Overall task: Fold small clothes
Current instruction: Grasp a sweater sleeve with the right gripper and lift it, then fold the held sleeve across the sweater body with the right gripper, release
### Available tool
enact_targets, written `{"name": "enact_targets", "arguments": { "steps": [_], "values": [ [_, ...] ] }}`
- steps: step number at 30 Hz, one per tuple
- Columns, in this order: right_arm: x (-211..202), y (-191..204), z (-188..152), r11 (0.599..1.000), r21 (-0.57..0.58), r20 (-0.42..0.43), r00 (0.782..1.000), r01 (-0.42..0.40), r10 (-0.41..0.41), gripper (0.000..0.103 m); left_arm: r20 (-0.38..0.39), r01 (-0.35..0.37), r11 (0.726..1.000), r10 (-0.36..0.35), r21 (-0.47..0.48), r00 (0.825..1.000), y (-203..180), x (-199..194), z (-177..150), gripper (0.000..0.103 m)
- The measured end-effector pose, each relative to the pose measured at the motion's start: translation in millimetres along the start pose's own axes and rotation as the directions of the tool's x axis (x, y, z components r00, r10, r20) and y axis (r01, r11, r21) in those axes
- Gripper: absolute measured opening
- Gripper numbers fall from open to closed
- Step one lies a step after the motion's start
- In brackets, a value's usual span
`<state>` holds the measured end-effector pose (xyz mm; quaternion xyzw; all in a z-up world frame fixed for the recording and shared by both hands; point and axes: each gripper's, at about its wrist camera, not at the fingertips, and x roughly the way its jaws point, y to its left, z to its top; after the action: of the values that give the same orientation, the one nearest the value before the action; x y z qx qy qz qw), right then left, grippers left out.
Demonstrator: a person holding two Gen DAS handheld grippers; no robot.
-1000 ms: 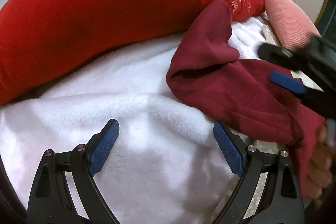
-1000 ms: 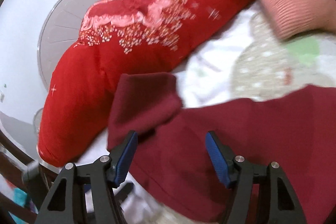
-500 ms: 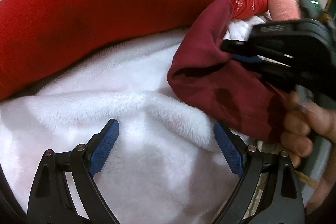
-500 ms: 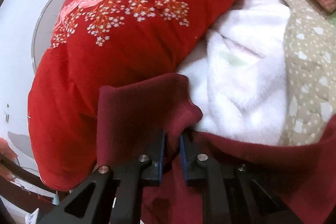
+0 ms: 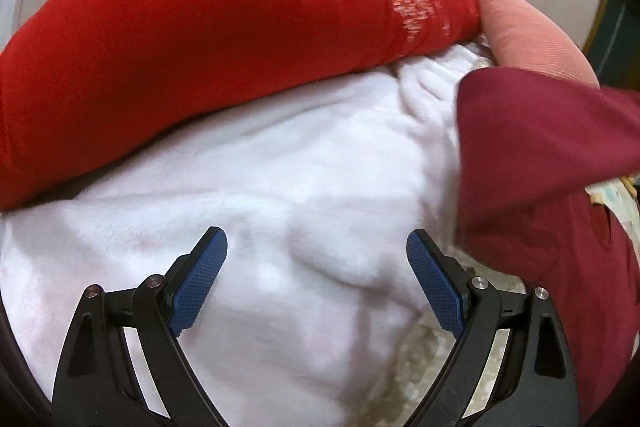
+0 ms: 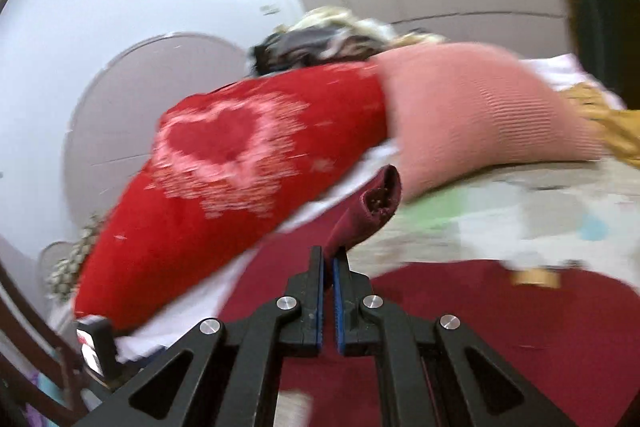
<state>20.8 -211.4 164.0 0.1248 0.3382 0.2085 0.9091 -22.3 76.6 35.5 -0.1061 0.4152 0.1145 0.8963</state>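
Barely started imo. Right gripper [image 6: 328, 267] pinched tight on maroon garment [image 6: 372, 203], corner bunched just past fingertips, rest trailing under it. Left gripper [image 5: 316, 279] wide open, empty, over white blanket [image 5: 280, 167]; garment off to right of its fingers. No fold visible yet, all folding left.

Maroon garment [image 6: 460, 315], sleeve lifted, body lying flat

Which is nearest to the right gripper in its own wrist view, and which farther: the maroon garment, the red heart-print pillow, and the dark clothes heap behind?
1. Maroon garment: pinched in the right gripper.
2. Red pillow: beyond, to the left.
3. Dark clothes heap: farthest, behind the pillow.
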Motion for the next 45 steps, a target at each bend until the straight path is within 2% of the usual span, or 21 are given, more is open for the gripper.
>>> {"name": "enact_targets", "arguments": {
  "steps": [5,7,10,14,17,19,21,22,24,26,27,30,31,32,34,36,38,40,41,43,45],
  "values": [
    [-35.8,-78.8,-9.1,0.985,0.069,-0.014,0.988,0.155,-0.155,0.004,0.016,0.01,0.999,-0.011,0.053,1.0,-14.7,-5.2,-5.6,0.091],
    [-42.5,-104.4,-23.8,0.967,0.078,-0.035,0.97,0.241,-0.239,0.004,0.027,0.012,0.998,-0.014,0.063,1.0,-18.8,-7.9,-4.8,0.092],
    [-53.4,-140.8,-46.9,0.943,0.122,-0.081,0.95,0.311,-0.303,0.004,0.036,0.022,0.997,-0.025,0.078,0.999,-24.6,-9.6,-5.1,0.091],
    [-67.5,-169.8,-64.2,0.921,0.163,-0.096,0.935,0.353,-0.341,0.004,0.039,0.037,0.992,-0.042,0.119,0.998,-41.9,-12.9,-9.0,0.091],
    [-82.8,-180.0,-65.1,0.911,0.16,-0.065,0.924,0.381,-0.376,0.004,0.051,0.061,0.986,-0.069,0.158,0.996,-58.6,-18.9,-14.6,0.092],
    [-91.8,-180.0,-62.4,0.893,0.124,-0.019,0.9,0.434,-0.435,0.004,0.06,0.061,0.979,-0.074,0.195,0.995,-72.2,-20.2,-18.3,0.091],
    [-89.9,-188.1,-68.3,0.881,0.131,-0.059,0.891,0.455,-0.451,0.004,0.055,0.054,0.971,-0.069,0.232,0.996,-85.1,-17.0,-20.3,0.092],
    [-84.6,-197.1,-74.0,0.88,0.15,-0.122,0.892,0.45,-0.435,0.004,0.049,0.054,0.967,-0.068,0.249,0.997,-90.6,-15.7,-21.9,0.092],
    [-79.9,-213.4,-84.7,0.866,0.179,-0.222,0.877,0.467,-0.427,0.005,0.037,0.062,0.96,-0.074,0.272,0.997,-96.0,-16.0,-24.7,0.092],
    [-92.0,-216.8,-90.0,0.855,0.194,-0.244,0.868,0.481,-0.432,0.01,0.036,0.076,0.956,-0.09,0.282,0.995,-100.5,-17.6,-22.8,0.092],
    [-99.3,-211.9,-88.3,0.86,0.194,-0.225,0.875,0.472,-0.43,0.01,0.032,0.088,0.956,-0.1,0.281,0.994,-103.2,-18.1,-21.2,0.092],
    [-104.6,-178.1,-70.5,0.924,0.137,-0.163,0.929,0.356,-0.333,0.015,0.008,0.075,0.956,-0.081,0.282,0.997,-114.6,-12.3,-18.6,0.092],
    [-98.6,-164.6,-64.4,0.944,0.104,-0.157,0.942,0.313,-0.295,0.023,0.007,0.073,0.957,-0.078,0.281,0.997,-117.1,-10.2,-18.8,0.091],
    [-87.6,-148.5,-56.6,0.964,0.064,-0.152,0.957,0.26,-0.248,0.035,0.0,0.074,0.956,-0.077,0.284,0.997,-121.8,-4.8,-17.4,0.092],
    [-56.7,-120.4,-44.4,0.985,-0.012,-0.141,0.975,0.17,-0.17,0.048,-0.018,0.062,0.953,-0.059,0.297,0.998,-126.8,5.1,-17.3,0.092],
    [-24.0,-102.7,-38.2,0.986,-0.11,-0.16,0.976,0.128,-0.145,0.048,-0.015,0.039,0.955,-0.036,0.295,0.999,-124.8,14.6,-18.5,0.092],
    [18.3,-85.8,-35.3,0.962,-0.249,-0.22,0.961,0.111,-0.168,0.048,-0.041,0.054,0.963,-0.045,0.263,0.998,-117.1,23.5,-17.8,0.092],
    [42.2,-79.2,-38.4,0.936,-0.341,-0.254,0.95,0.089,-0.183,0.048,-0.061,0.078,0.974,-0.066,0.213,0.996,-108.6,28.7,-14.4,0.092],
    [55.7,-78.0,-39.0,0.92,-0.386,-0.273,0.945,0.064,-0.18,0.048,-0.067,0.064,0.976,-0.051,0.207,0.996,-106.8,32.5,-13.7,0.091],
    [71.0,-86.7,-40.8,0.913,-0.405,-0.301,0.937,0.041,-0.176,0.048,-0.09,0.065,0.976,-0.047,0.209,0.995,-107.7,39.3,-15.1,0.092],
    [87.3,-91.2,-49.0,0.915,-0.403,-0.366,0.919,-0.016,-0.145,0.048,-0.081,0.058,0.975,-0.042,0.216,0.996,-109.8,37.7,-15.7,0.092]
  ]
}}
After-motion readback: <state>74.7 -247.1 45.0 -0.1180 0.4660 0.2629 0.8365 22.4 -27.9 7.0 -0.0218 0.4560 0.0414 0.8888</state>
